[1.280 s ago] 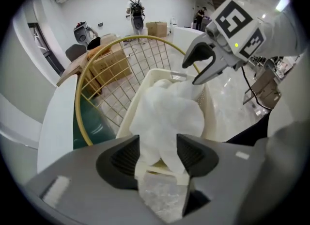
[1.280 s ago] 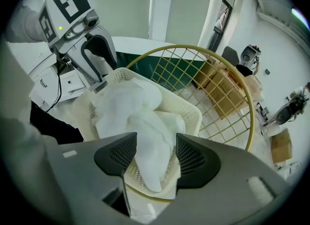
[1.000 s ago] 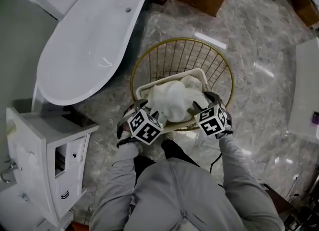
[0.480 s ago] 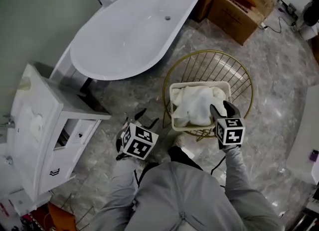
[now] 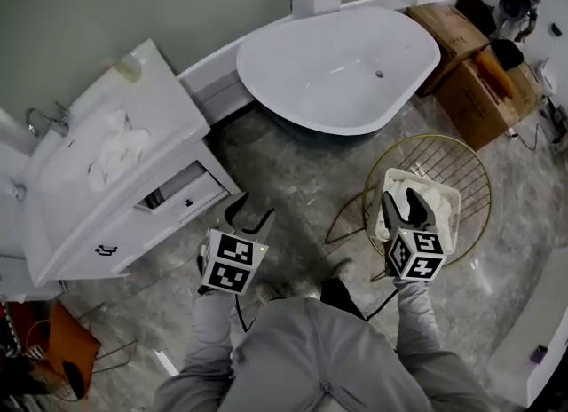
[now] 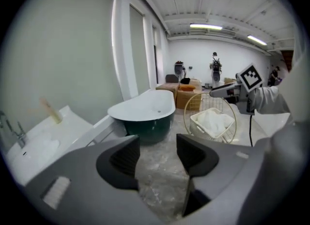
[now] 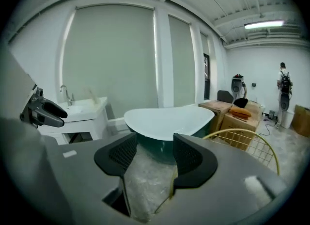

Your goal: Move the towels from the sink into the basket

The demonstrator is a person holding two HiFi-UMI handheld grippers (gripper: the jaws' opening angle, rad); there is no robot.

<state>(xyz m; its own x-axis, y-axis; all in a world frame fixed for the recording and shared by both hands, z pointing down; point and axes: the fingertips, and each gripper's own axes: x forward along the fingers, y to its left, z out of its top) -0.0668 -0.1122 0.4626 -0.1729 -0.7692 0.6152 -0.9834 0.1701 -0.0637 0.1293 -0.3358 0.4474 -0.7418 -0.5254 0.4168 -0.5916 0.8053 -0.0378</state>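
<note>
- Our left hand-held gripper [image 5: 248,215] hangs over the stone floor [image 5: 293,188], its jaws partly apart with only air between them
- Our right hand-held gripper [image 5: 406,206] is likewise half open and empty, above the near edge of the basket [image 5: 424,179]
- The basket sits inside a gold wire frame [image 5: 457,154], and white towels [image 5: 437,199] already lie heaped in it, so that share of the job looks done
- Further off to our left, one more white towel [image 5: 114,148] lies crumpled in the sink [image 5: 75,184], below the tap [image 5: 44,120]; we judge the step in hand to be the reach for it
- To do it well, we should bring the left hand-held gripper in over the sink from above, widen the jaws, and bite into the thickest fold, not a loose corner, so the cloth comes up as one bundle
- We should keep clear of the tap and lift high enough that no trailing end drags over the sink's edge
- The bathtub [image 5: 342,68] and the cardboard boxes [image 5: 475,64] beyond play no part here
</note>
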